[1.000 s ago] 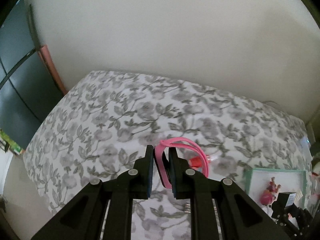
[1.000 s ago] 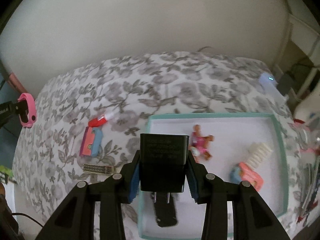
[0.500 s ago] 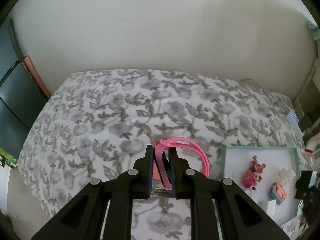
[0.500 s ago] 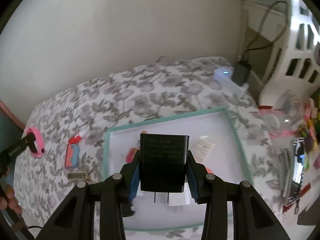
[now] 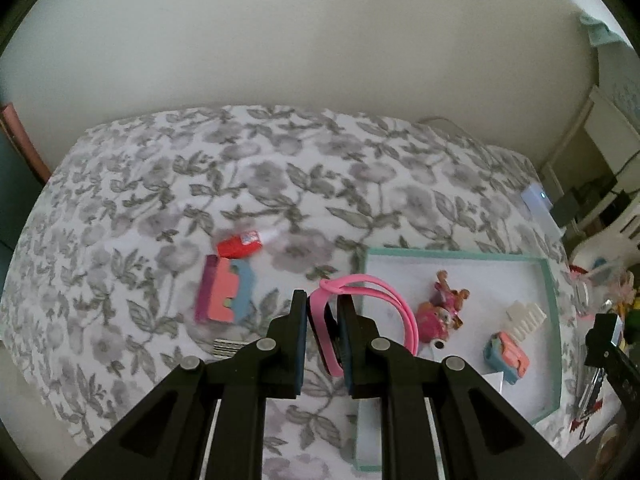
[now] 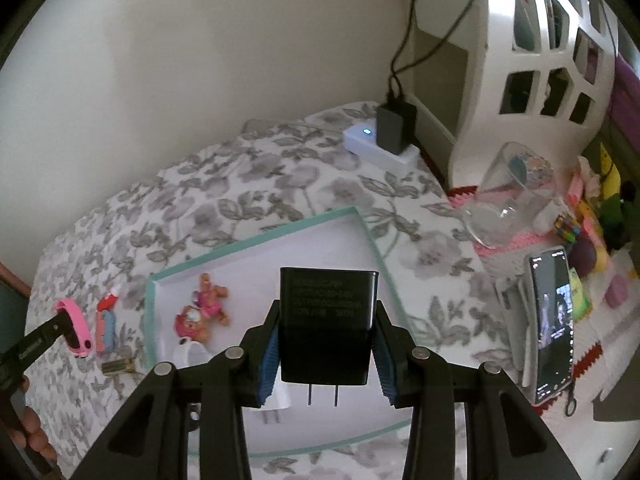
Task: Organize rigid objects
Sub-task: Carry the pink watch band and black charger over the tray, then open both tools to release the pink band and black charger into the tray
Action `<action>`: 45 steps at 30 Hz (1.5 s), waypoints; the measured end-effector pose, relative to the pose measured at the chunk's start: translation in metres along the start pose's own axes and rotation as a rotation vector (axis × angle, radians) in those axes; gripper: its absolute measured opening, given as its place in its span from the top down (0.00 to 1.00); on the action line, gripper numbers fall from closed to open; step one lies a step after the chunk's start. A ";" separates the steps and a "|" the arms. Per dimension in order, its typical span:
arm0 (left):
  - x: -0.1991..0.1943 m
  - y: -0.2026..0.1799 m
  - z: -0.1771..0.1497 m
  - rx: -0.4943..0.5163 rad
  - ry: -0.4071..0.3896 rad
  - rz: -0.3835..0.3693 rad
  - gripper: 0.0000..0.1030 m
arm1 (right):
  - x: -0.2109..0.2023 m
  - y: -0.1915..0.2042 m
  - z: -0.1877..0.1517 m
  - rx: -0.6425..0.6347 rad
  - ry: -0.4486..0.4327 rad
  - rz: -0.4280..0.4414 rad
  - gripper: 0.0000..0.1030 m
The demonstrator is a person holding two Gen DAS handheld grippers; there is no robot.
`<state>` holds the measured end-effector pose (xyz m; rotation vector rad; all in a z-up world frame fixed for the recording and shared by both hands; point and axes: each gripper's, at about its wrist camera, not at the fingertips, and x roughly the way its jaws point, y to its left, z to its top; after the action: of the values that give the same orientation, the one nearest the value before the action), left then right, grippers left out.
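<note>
Our right gripper point(image 6: 326, 354) clamps a black charger point(image 6: 327, 326) upright, prongs toward us, above the teal tray point(image 6: 370, 240). Our left gripper point(image 5: 322, 338) pinches a pink wristband point(image 5: 362, 304) on edge, its loop reaching right over the tray's left rim. In the tray lie a pink toy figure point(image 6: 202, 314) on the left; its middle and far-right part lie bare. A glass point(image 6: 506, 196) and a phone point(image 6: 552, 324) crowd the tray's right side.

pink band point(image 5: 394, 300), black charger point(image 6: 326, 328), floral cloth point(image 5: 160, 184)
</note>
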<state>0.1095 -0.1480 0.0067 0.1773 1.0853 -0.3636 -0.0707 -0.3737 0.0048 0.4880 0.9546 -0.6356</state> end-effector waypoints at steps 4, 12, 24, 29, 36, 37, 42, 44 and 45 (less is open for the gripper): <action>0.012 -0.008 -0.003 0.011 0.031 -0.016 0.85 | 0.016 -0.004 -0.004 -0.005 0.044 -0.017 0.59; 0.043 -0.022 -0.014 0.016 0.106 -0.030 0.85 | 0.045 -0.010 -0.012 -0.011 0.121 -0.056 0.59; 0.073 -0.035 -0.021 0.020 0.153 -0.035 0.85 | 0.066 -0.023 -0.018 -0.002 0.183 -0.107 0.59; 0.080 -0.035 -0.018 0.009 0.158 -0.043 0.85 | 0.073 -0.025 -0.022 -0.004 0.208 -0.110 0.59; 0.087 -0.037 -0.018 0.012 0.154 -0.044 0.85 | 0.082 -0.021 -0.027 -0.023 0.235 -0.110 0.59; 0.088 -0.038 -0.019 0.012 0.158 -0.047 0.85 | 0.083 -0.021 -0.028 -0.025 0.239 -0.111 0.59; 0.089 -0.041 -0.019 0.026 0.155 -0.045 0.85 | 0.087 -0.020 -0.030 -0.033 0.253 -0.112 0.59; 0.089 -0.042 -0.019 0.028 0.156 -0.045 0.85 | 0.088 -0.019 -0.030 -0.036 0.256 -0.114 0.58; 0.089 -0.043 -0.020 0.028 0.158 -0.045 0.85 | 0.089 -0.019 -0.030 -0.037 0.258 -0.114 0.58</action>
<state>0.1143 -0.1993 -0.0798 0.2094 1.2420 -0.4107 -0.0644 -0.3930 -0.0886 0.4926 1.2437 -0.6669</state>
